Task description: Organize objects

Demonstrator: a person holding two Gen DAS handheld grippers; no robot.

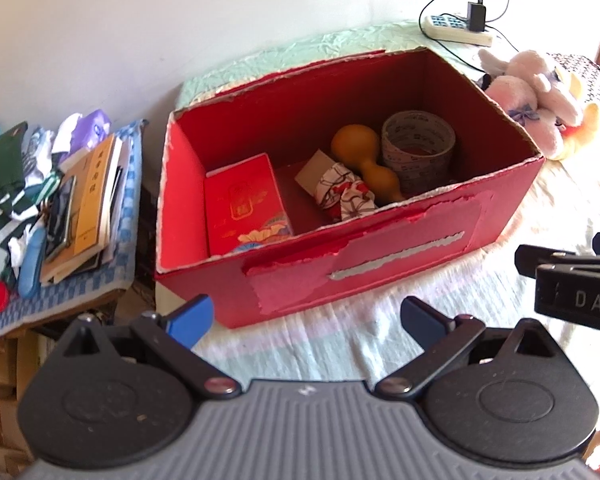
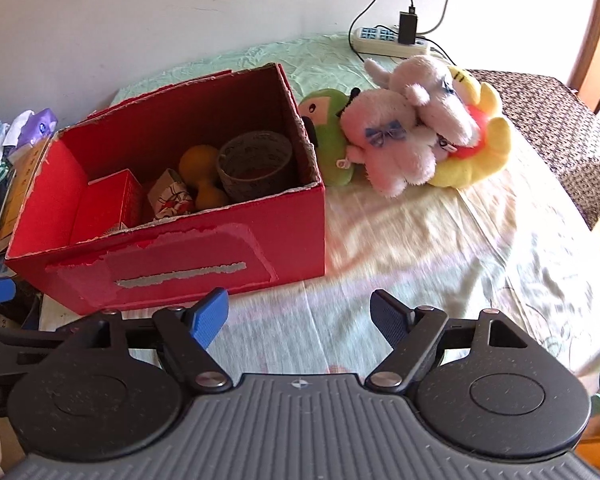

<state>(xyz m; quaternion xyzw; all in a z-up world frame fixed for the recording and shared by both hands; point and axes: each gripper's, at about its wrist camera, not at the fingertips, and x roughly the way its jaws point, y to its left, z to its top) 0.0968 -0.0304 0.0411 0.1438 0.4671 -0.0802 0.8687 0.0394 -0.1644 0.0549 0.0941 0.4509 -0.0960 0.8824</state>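
Fingers of both the left gripper (image 1: 306, 318) and right gripper (image 2: 299, 316) spread wide, empty; red box (image 2: 220, 264) just ahead, plush toys (image 2: 412, 140) beyond.

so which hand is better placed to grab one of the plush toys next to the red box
Right, probably. The plush toys lie beside the red box ahead of the right tool, which is open and empty. From the left tool, also open, the toys sit far off at the right edge.

Both wrist cameras look steeply down, from near, at the red box (image 1: 340, 216) (image 2: 172, 216). The right view sits further right, adding the plush toys (image 2: 412, 128).
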